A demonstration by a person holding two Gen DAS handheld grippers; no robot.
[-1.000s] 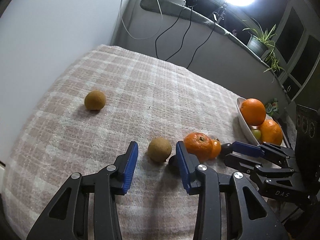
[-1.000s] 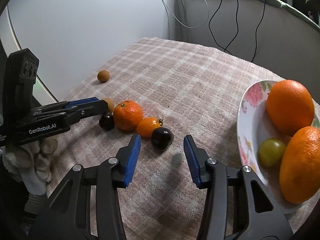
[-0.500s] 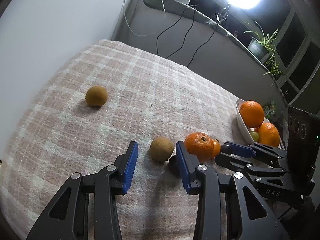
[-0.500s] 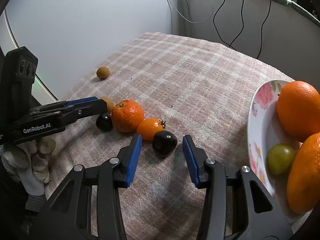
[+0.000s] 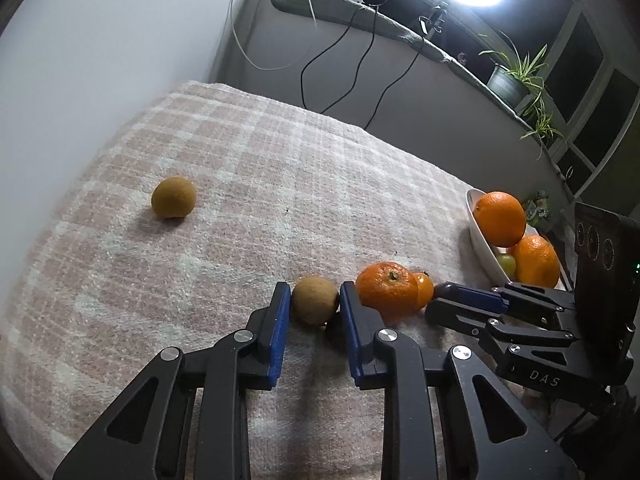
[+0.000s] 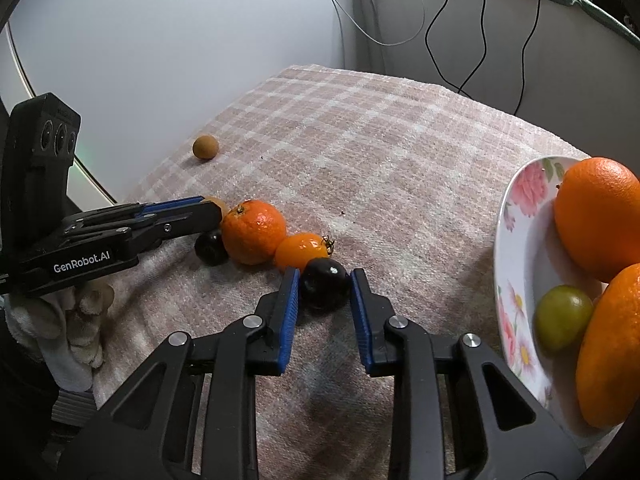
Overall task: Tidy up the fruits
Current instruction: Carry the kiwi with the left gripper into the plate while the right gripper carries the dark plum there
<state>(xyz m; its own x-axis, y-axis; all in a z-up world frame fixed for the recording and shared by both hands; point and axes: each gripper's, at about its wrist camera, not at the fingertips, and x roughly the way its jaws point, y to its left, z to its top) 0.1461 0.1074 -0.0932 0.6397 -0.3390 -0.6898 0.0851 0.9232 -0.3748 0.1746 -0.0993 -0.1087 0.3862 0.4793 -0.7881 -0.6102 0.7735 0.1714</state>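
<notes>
**Both grippers clamped on small fruits on a plaid cloth**

The left gripper (image 5: 315,305) is clenched on a brown kiwi (image 5: 315,305), its blue pads pressed to both sides. The right gripper (image 6: 325,290) grasps a dark plum (image 6: 325,288) the same way. Between them, touching in a row, lie a tangerine (image 6: 253,231) and a small orange tomato (image 6: 301,250); a second dark plum (image 6: 211,247) sits near the tangerine. Another kiwi (image 5: 173,197) lies apart, far left. At right, a floral plate (image 6: 516,240) holds two oranges (image 6: 598,216) and a green grape (image 6: 564,317).

Pink-and-cream plaid cloth (image 6: 400,152), orange tangerine (image 6: 253,231), white plate (image 6: 516,264) with pink flowers.
</notes>
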